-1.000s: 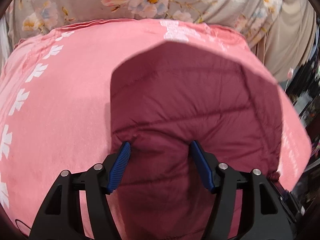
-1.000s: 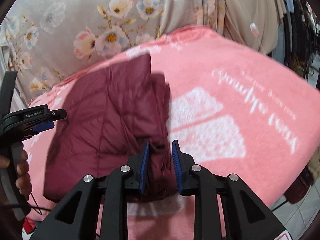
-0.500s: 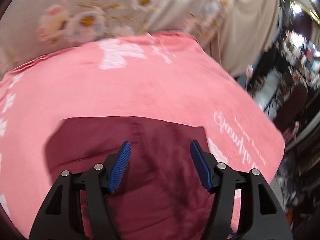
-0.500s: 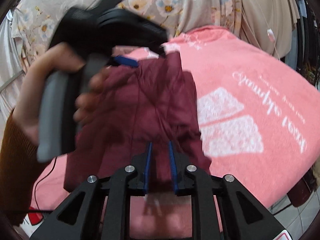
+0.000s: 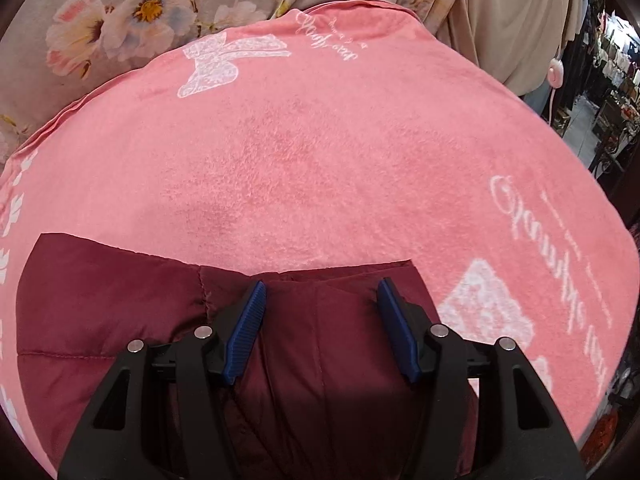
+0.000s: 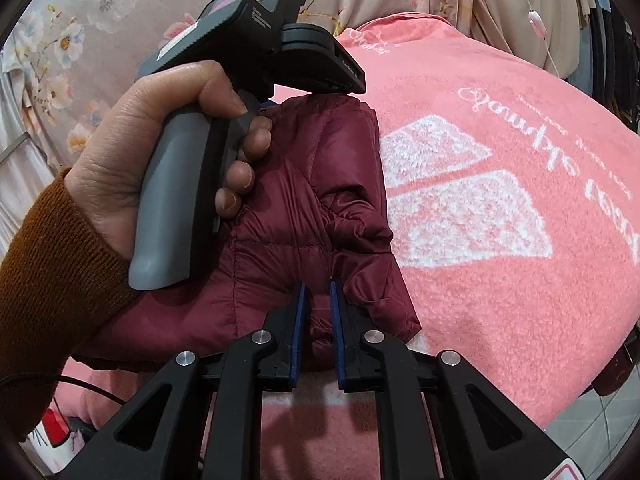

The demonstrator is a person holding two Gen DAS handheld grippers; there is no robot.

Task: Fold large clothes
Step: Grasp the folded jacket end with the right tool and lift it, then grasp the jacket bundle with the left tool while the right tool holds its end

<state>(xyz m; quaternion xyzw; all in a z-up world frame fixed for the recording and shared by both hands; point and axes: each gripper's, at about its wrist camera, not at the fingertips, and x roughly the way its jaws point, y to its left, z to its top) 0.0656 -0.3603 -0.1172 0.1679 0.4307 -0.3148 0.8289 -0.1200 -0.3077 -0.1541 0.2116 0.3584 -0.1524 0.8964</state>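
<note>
A pink fleece blanket point(image 5: 320, 152) with white bows and script covers the worktop and fills most of both views. A floral curtain point(image 5: 120, 12) hangs along the top edge, with beige cloth at the upper right and a dim, cluttered room at the far right edge.

The maroon quilted jacket point(image 6: 304, 208) lies folded on the blanket, at the bottom of the left wrist view and left of centre in the right wrist view.

The left gripper point(image 5: 322, 320) points steeply down over the jacket's far edge. Its blue fingers point(image 5: 244, 332) stand apart, with padded cloth between them that they do not visibly pinch. In the right wrist view the left hand point(image 6: 160, 148), in a rust-brown sleeve point(image 6: 52, 272), grips the grey handle at the left.

The right gripper point(image 6: 317, 312) sits at the lower centre, its fingers clamped on the jacket's near edge; they have just been closing on that fold.

A second ago the left gripper sat over the middle of the jacket; now it is at the far edge, and in the right wrist view it has come from the left border to the centre left.
</note>
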